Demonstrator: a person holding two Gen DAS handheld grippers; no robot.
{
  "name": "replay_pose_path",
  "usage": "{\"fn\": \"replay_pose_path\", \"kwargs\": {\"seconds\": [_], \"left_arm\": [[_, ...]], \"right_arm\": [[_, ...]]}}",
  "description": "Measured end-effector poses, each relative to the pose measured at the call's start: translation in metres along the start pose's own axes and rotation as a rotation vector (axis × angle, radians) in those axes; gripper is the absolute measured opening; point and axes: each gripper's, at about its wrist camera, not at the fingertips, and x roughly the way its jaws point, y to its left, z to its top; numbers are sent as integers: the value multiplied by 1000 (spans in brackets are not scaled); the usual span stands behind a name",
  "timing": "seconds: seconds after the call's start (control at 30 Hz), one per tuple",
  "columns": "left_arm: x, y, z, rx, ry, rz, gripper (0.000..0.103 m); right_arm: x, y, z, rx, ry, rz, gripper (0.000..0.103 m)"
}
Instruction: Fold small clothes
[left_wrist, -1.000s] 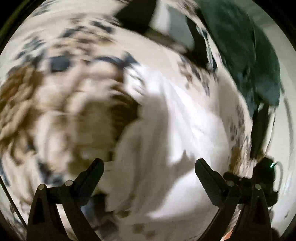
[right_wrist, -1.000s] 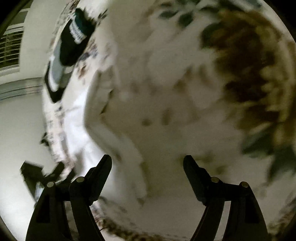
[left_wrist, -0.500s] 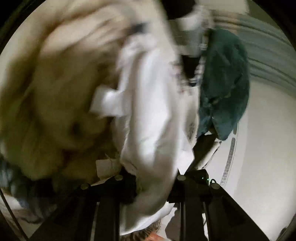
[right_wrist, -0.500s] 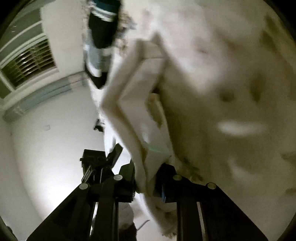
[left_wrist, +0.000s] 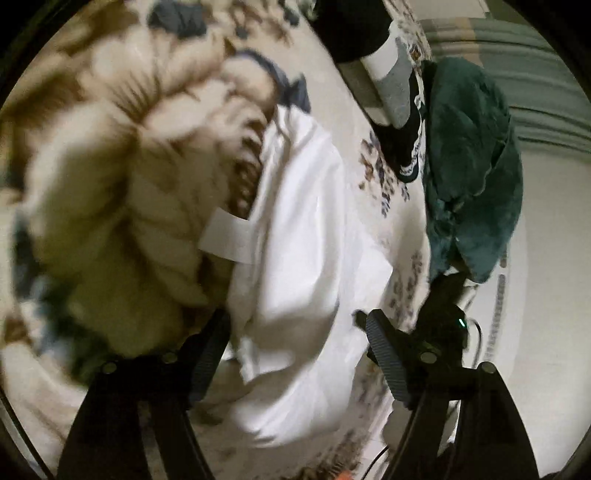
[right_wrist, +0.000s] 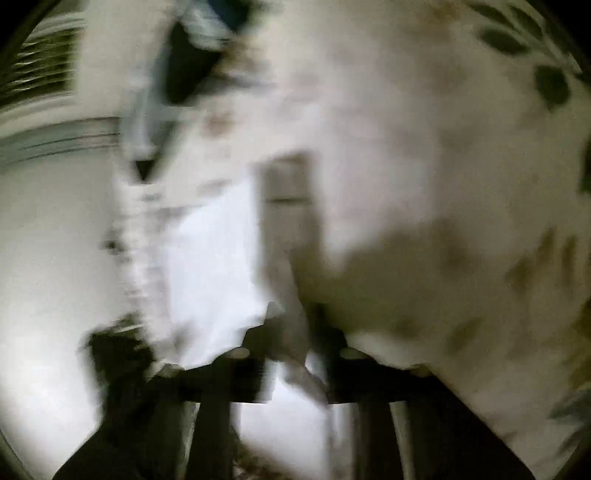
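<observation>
Two grippers work one white garment (left_wrist: 295, 236) on the patterned bed (left_wrist: 110, 155): the left gripper (left_wrist: 291, 354), jaws just reopened wide, straddles its near end, the cloth running lengthwise away, while the right gripper (right_wrist: 291, 354) stays pinched narrow on an edge.

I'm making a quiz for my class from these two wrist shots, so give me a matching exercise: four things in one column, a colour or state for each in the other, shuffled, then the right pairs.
Things:
1. white garment
2. plush throw
3. left gripper
4. right gripper

Colour or state:
A. jaws apart, pads not pressing the cloth
B. dark green, heaped at the bed's edge
C. plain white, lying on the patterned bedspread
D. closed on a fold of white cloth

Pairs: 1-C, 2-B, 3-A, 4-D
</observation>
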Motion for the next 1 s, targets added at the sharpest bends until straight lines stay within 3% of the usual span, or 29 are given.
{"fn": "replay_pose_path", "kwargs": {"seconds": [0.1,0.17,0.23,0.33,0.4,0.47,0.53,0.6,0.63,0.67,0.7,0.73,0.9,1.0], "left_arm": [[-31,3,-27,-9,-81,53,74],[-46,16,-57,-61,-115,66,74],[-44,31,-78,-116,-106,63,74],[-11,42,-102,-203,-59,2,74],[21,42,-110,-241,-47,-67,74],[48,35,-110,-245,-67,-112,74],[66,29,-102,-242,-130,-114,71],[67,26,-93,-259,-187,-128,44],[67,26,-88,-267,-201,-127,26],[63,26,-82,-267,-210,-139,22],[60,27,-79,-263,-211,-141,21],[54,27,-73,-249,-204,-142,19],[13,22,-31,-103,-149,-76,18],[-5,15,11,34,-79,-18,18]], "right_arm": [[-7,10,10,-59,23,-63,17],[-17,32,18,-185,36,-88,27],[-29,55,27,-302,43,-91,67],[-26,97,56,-505,96,-126,69],[2,129,80,-629,149,-181,71],[20,133,92,-707,200,-217,71],[54,135,103,-731,310,-223,71],[69,129,109,-727,362,-219,73],[71,131,109,-737,351,-206,67],[67,130,107,-727,335,-178,56],[60,121,104,-713,338,-171,17],[57,113,103,-678,345,-168,10],[20,66,85,-411,225,-105,8],[-20,39,48,-283,153,-51,8]]}}
